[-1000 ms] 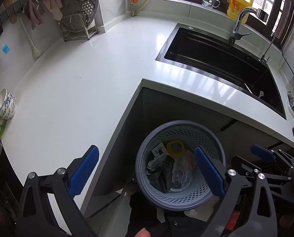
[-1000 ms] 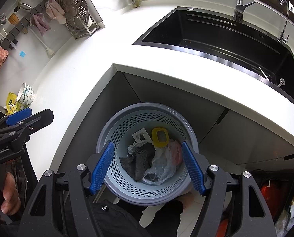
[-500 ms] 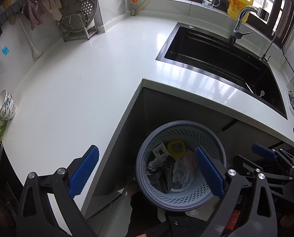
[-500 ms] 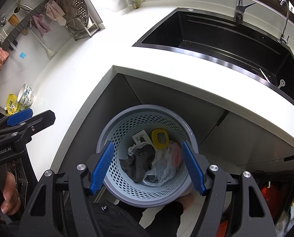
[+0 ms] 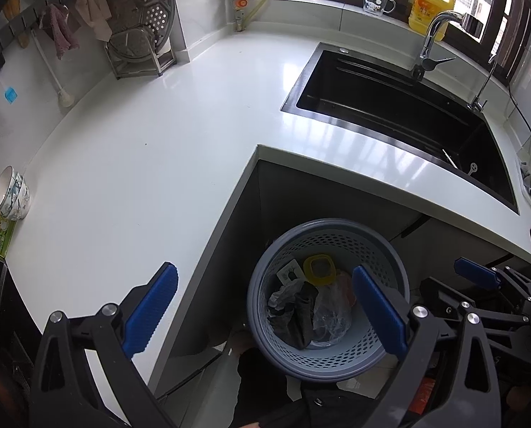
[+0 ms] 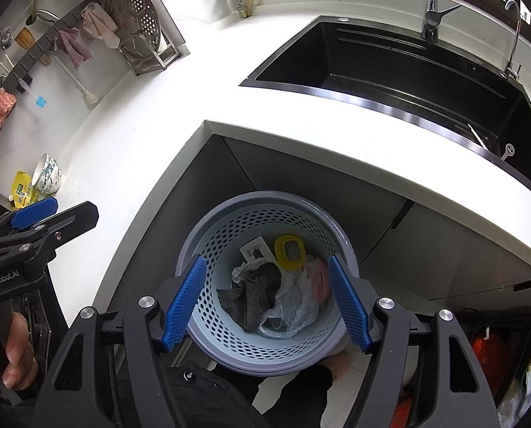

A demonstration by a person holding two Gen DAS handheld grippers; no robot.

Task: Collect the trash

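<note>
A grey perforated trash basket (image 5: 287, 242) (image 6: 230, 210) stands on the floor in the inner corner of the white L-shaped counter (image 5: 130, 164) (image 6: 148, 121). It holds a dark grey cloth (image 6: 254, 292), a clear plastic bag (image 6: 294, 303), a yellow lid (image 6: 288, 248) and a small white card (image 6: 253, 249). My left gripper (image 5: 263, 312) is open and empty, high above the counter edge and basket. My right gripper (image 6: 265, 303) is open and empty, directly above the basket. Each gripper shows at the edge of the other's view.
A black sink (image 5: 401, 107) with a faucet (image 5: 433, 32) is set in the counter at the right. A steamer rack (image 5: 140, 46) stands at the back left. Stacked bowls (image 5: 12, 192) sit at the counter's left end. A yellow detergent bottle (image 5: 429, 7) is on the sill.
Almost nothing has moved; both views drift very slightly. Both grippers stay open and empty above the basket.
</note>
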